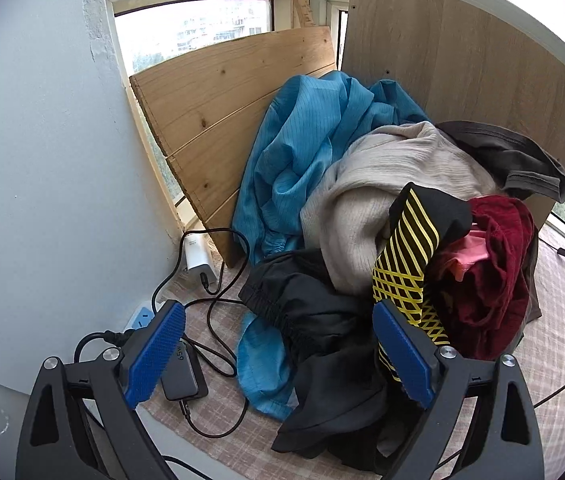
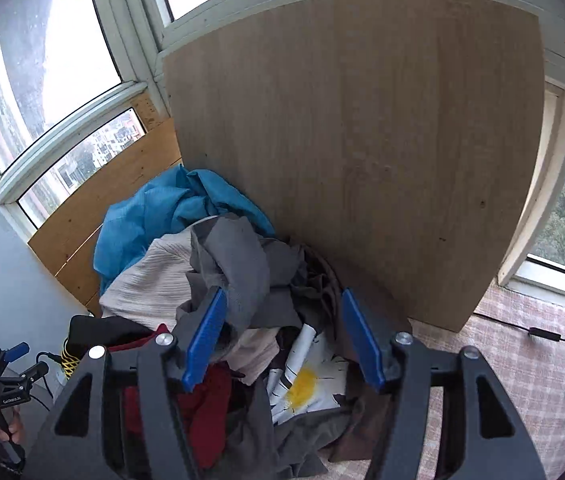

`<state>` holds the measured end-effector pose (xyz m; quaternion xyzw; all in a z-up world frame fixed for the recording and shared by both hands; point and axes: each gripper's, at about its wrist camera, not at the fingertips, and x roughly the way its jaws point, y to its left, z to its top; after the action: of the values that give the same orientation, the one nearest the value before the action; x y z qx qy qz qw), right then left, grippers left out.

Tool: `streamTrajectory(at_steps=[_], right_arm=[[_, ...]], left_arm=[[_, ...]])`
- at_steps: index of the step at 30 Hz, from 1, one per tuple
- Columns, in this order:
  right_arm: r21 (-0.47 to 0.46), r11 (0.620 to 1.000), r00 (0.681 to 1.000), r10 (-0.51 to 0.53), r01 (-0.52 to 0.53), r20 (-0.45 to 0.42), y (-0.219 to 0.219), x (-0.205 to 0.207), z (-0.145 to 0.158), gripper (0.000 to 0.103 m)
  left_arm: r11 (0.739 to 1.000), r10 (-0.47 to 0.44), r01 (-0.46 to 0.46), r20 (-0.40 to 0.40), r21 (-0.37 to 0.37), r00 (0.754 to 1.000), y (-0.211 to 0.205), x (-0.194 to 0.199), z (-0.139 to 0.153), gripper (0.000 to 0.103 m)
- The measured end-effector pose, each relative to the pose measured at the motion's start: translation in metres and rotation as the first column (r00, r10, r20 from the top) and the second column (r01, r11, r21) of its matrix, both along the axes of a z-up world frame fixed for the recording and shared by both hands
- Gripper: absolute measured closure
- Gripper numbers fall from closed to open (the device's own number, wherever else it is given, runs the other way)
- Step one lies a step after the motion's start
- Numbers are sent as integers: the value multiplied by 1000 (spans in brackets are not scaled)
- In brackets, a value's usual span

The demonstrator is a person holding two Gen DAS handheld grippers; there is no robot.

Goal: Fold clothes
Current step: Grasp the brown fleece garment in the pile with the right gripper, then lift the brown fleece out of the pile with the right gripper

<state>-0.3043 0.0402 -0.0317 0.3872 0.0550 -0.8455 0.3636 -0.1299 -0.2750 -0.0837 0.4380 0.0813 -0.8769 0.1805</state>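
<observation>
Both hand-held grippers, left [image 1: 278, 354] and right [image 2: 283, 338], gape wide, gripping nothing. Each hovers near the heaped pile of crumpled clothes [image 1: 394, 208] against the tall pale wooden board [image 1: 458, 68]

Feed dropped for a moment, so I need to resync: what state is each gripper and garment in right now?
left gripper: open, holding nothing
right gripper: open, above the pile
blue garment: crumpled, leaning on the boards
beige sweater: bunched, unfolded
black-and-yellow garment: draped over the pile
red garment: crumpled
grey shirt: heaped on top
</observation>
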Motion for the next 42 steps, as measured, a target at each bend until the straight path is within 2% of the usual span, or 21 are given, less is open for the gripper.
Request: streamTrajectory(at_steps=[2,3,6,9,13,15,17,19,22,23,27,32,39,42], right_arm=[[70,994,996,-82,83,-26,30,-13,-21,43],[134,986,995,-93,97,-37,31,-18,-36,43],[300,952,998,-55,66,-43,17,-31,-84,43],[348,937,999,-11,24,-38,-9,-42,-116,43],[419,907,998,-8,35,-66,-43,-63,-155,43],[371,928,999,-24,31,-24,-47,-72,-165,46],[228,973,1000,-27,26,4,-39,-71,-158,95],[160,986,997,-53,44,49,-30,-71,-144,96],[-14,998,985,-55,58,161,-14,-72,-98,97],[-58,997,987,-38,47,154,-13,-70,-73,97],[-117,992,999,49,-51,-20,-32,-43,39,98],[-180,976,977,92,-127,-191,-53,-3,163,98],[-237,959,917,52,-156,-395,-61,62,320,99],[-224,964,886,26,-145,-463,-53,89,373,99]], left_arm=[[1000,-8,8,6,19,1000,3,-7,-3,8],[1000,-20,20,5,23,1000,7,-11,-3,8],[998,-60,60,4,22,998,22,-23,0,8],[995,-103,103,0,-8,995,39,-31,7,8],[991,-126,127,5,-34,992,51,-38,14,8],[992,-124,124,9,-38,992,52,-38,15,8],[992,-118,118,17,-35,993,52,-38,12,8],[993,-114,115,33,-29,993,52,-39,8,8],[992,-124,125,35,-25,992,55,-35,5,8],[991,-127,128,32,-27,991,56,-34,5,8],[991,-132,132,18,-24,991,57,-26,9,8],[990,-142,141,-23,-25,990,58,-11,21,8],[985,-175,173,-78,-27,981,63,12,40,8],[980,-201,199,-102,-31,974,69,23,49,8]])
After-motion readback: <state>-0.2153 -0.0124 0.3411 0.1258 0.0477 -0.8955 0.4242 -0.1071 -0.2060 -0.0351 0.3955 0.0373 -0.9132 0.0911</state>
